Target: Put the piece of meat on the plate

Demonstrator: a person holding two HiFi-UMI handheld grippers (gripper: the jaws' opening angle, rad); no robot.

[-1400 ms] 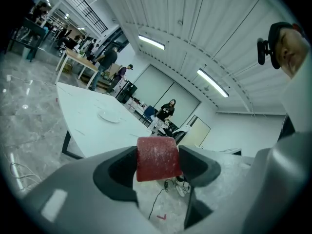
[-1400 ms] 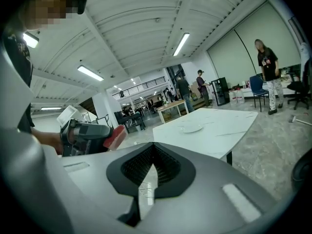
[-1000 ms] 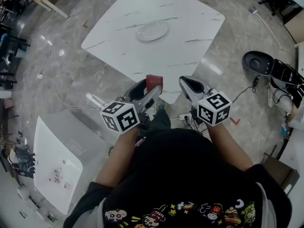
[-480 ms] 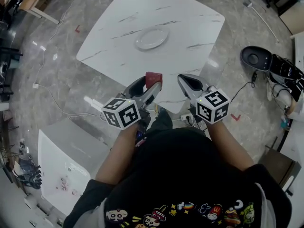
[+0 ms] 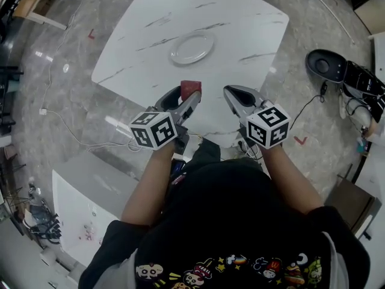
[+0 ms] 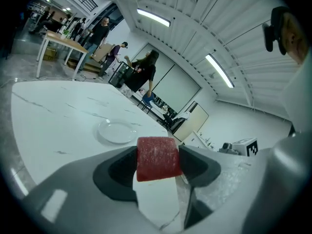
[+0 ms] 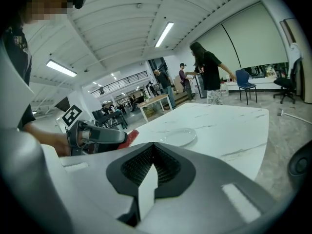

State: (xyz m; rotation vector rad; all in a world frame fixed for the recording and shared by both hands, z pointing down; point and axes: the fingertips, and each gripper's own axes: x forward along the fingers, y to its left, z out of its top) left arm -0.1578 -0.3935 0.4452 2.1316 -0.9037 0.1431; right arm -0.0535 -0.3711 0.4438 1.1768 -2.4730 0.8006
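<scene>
A red block of meat [image 5: 190, 90] [image 6: 157, 158] is clamped between the jaws of my left gripper [image 5: 189, 95] [image 6: 157, 161], held in the air above the near edge of the white marble table [image 5: 240, 35]. The white plate [image 5: 192, 47] [image 6: 117, 131] [image 7: 178, 136] lies flat at the middle of the table, well ahead of the meat. My right gripper [image 5: 232, 95] [image 7: 151, 165] is beside the left one, shut with nothing in it. From the right gripper view the left gripper [image 7: 97, 136] and the meat [image 7: 130, 137] show at the left.
A low white cabinet [image 5: 84, 203] stands at the person's lower left. Cables [image 5: 66, 122] run over the grey floor. A black round device [image 5: 326, 65] and gear lie at the right. Several people [image 6: 146, 74] and a wooden table [image 6: 66, 45] are far off.
Both grippers have moved forward toward the table with the meat still held; the table and plate now sit nearer in the head view.
</scene>
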